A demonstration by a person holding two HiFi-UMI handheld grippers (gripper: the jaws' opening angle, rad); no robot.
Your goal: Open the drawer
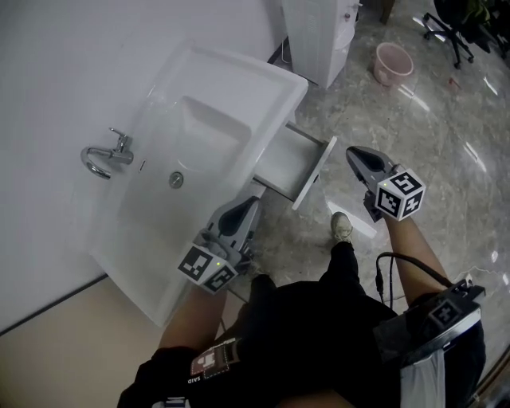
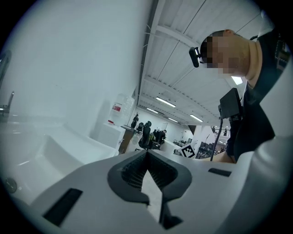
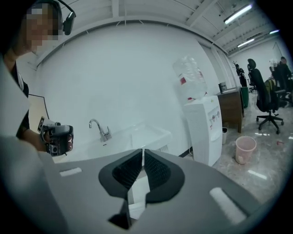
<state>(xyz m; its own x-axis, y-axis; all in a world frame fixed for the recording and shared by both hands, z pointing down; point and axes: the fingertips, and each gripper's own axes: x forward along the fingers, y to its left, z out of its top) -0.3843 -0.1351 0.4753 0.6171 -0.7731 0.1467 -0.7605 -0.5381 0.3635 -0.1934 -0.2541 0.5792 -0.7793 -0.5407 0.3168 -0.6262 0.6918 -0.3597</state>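
A white drawer [image 1: 296,162] stands pulled out from under the white sink [image 1: 199,127], its front panel [image 1: 314,173] toward the floor side. My left gripper [image 1: 252,205] hangs over the sink's near edge, beside the drawer and apart from it. In the left gripper view its jaws [image 2: 146,153] meet at the tips, shut on nothing. My right gripper [image 1: 351,152] floats just right of the drawer front without touching it. Its jaws [image 3: 143,151] stand together with only a thin slit and nothing between them.
A chrome faucet [image 1: 107,153] sits at the sink's wall side. A white water dispenser [image 1: 319,32] stands beyond the sink, with a pink bucket [image 1: 394,62] and an office chair [image 1: 458,24] on the marble floor. My shoe [image 1: 341,227] is below the drawer.
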